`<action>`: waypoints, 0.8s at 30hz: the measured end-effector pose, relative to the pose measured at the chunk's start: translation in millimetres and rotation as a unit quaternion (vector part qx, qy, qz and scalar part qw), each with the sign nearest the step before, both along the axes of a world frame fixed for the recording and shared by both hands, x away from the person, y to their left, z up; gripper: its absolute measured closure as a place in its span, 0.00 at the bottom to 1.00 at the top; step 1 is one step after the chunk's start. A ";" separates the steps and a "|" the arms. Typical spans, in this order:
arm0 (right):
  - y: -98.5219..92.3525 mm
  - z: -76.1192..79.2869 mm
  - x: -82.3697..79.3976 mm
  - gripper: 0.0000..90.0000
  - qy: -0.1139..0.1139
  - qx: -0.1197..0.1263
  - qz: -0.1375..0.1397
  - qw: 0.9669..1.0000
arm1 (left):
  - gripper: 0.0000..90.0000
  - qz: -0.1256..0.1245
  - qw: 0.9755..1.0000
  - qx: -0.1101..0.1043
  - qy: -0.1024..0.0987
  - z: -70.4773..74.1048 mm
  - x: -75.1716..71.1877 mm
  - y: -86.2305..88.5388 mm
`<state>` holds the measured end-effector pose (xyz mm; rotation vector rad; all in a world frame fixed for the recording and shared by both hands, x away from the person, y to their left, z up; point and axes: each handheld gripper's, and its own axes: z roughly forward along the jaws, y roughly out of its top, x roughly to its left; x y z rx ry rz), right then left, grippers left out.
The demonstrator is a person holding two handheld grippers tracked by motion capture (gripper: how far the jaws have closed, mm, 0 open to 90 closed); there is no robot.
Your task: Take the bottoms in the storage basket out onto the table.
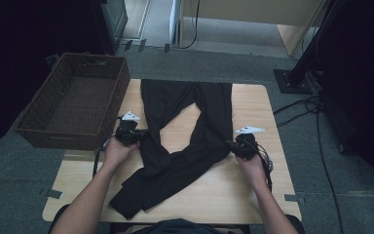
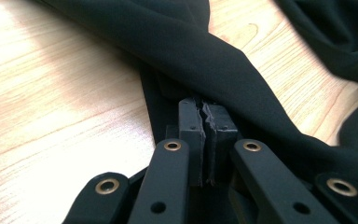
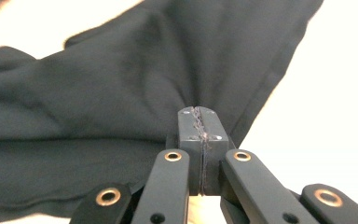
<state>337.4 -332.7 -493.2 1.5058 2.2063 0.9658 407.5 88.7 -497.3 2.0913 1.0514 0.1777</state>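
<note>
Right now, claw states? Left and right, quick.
Left claw: closed, pinching the black trousers at their left edge.
Right claw: closed, pinching the same trousers at their right edge.

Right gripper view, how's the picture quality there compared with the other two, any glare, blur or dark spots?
Right gripper view: the table is blown out to near white, and the black trousers look soft, while the right gripper is sharp. Left gripper view: glare washes the wood at left, with crisp pads. High view: evenly lit table, but very dark room edges.
</note>
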 end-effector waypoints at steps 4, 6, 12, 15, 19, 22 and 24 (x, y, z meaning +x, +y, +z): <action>-1.1 -2.5 4.3 0.85 -0.010 0.006 -0.017 1.000 | 0.97 -0.006 1.000 0.002 0.004 -2.1 -0.8 -4.9; 7.5 4.7 5.4 0.78 -0.047 0.017 -0.011 0.999 | 0.97 -0.010 1.000 0.004 0.006 -3.6 -0.4 -6.7; 43.8 19.4 18.8 0.75 -0.069 0.028 0.026 0.997 | 0.96 -0.011 1.000 0.004 0.011 -6.8 0.0 -9.0; 64.0 17.4 26.9 0.75 -0.066 0.028 0.043 0.997 | 0.96 -0.013 1.000 0.002 0.012 -7.5 0.4 -9.4; 89.2 4.4 36.7 0.72 -0.042 0.033 0.061 0.997 | 0.96 -0.017 1.000 0.000 0.013 -9.0 0.5 -10.9; 103.1 -5.9 38.1 0.70 -0.026 0.036 0.068 0.997 | 0.96 -0.016 1.000 -0.002 0.014 -8.9 0.6 -10.7; 109.0 -11.3 37.3 0.71 -0.015 0.032 0.072 0.997 | 0.96 -0.016 1.000 -0.002 0.015 -9.2 0.7 -10.5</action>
